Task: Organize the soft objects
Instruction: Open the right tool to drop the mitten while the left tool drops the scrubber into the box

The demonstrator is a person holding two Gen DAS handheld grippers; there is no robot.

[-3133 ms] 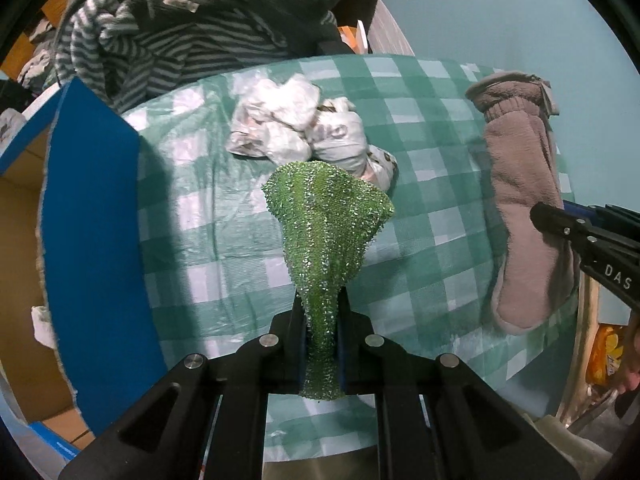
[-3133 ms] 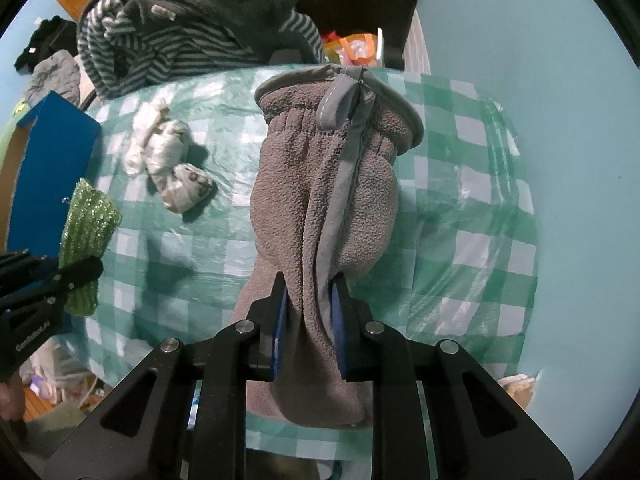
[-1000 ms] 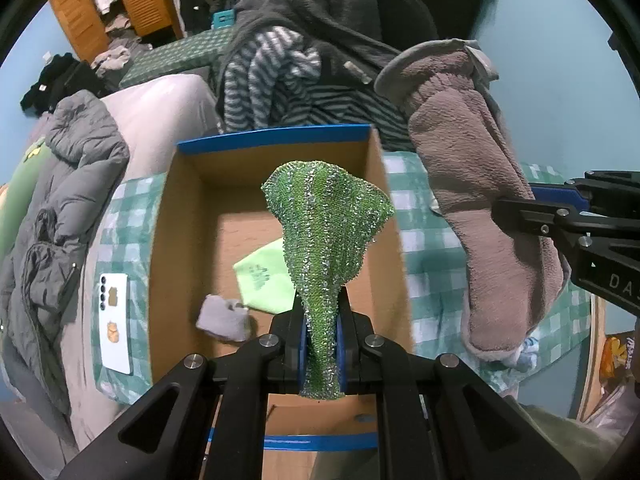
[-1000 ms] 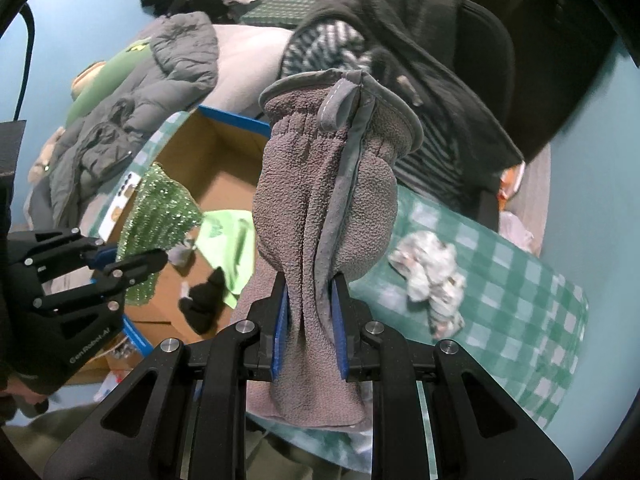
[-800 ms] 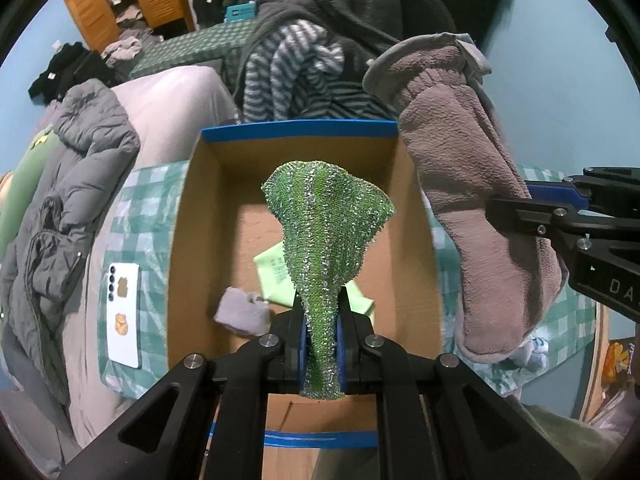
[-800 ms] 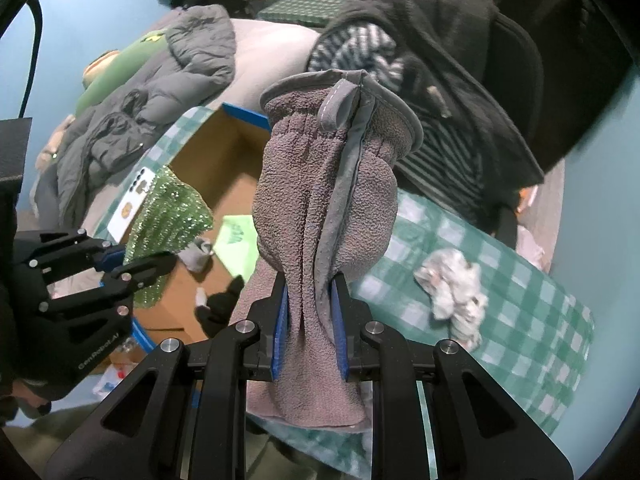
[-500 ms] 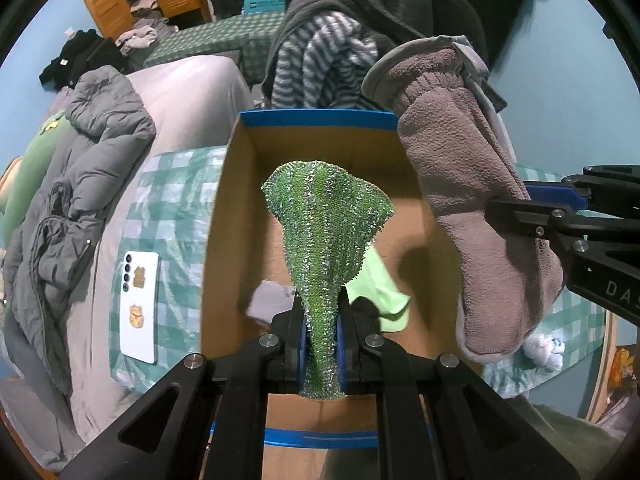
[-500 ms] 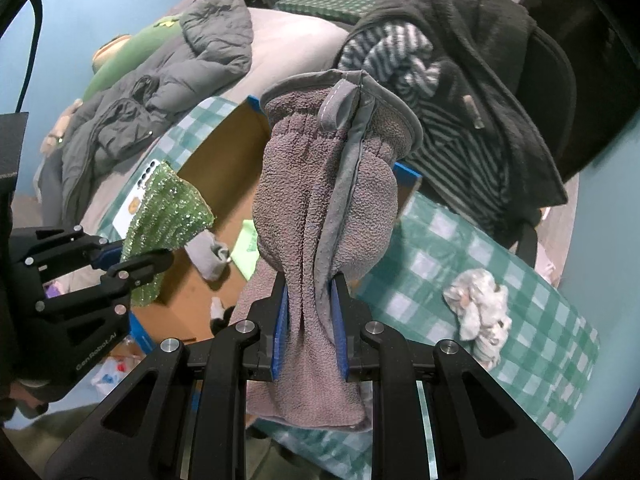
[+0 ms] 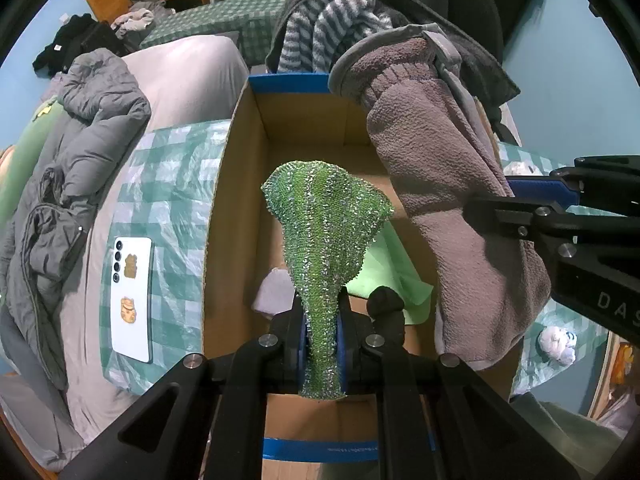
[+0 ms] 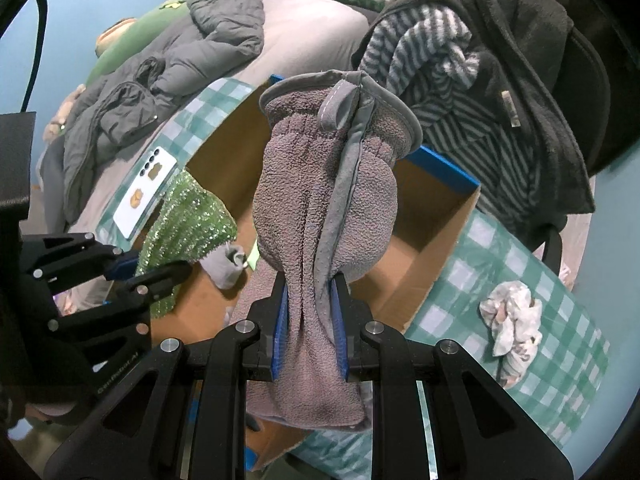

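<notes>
Green glittery scrubbing cloth [image 9: 325, 232] is pinched tight in my left claw [image 9: 322, 332], hanging over the open cardboard box [image 9: 218, 216]. At three o'clock, my right claw [image 10: 310, 320] is clamped on a grey fleece mitten [image 10: 320, 184] above the same box. Beyond, at one o'clock in the right view, a crumpled white scrunchie [image 10: 512, 320] lies on the checked worktop [image 10: 560, 300].

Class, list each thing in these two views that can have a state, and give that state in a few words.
left gripper: shut on green scrubber cloth
right gripper: shut on grey mitten
cardboard box: open, small items inside
white scrunchie: lying on checked tablecloth
phone: face down
</notes>
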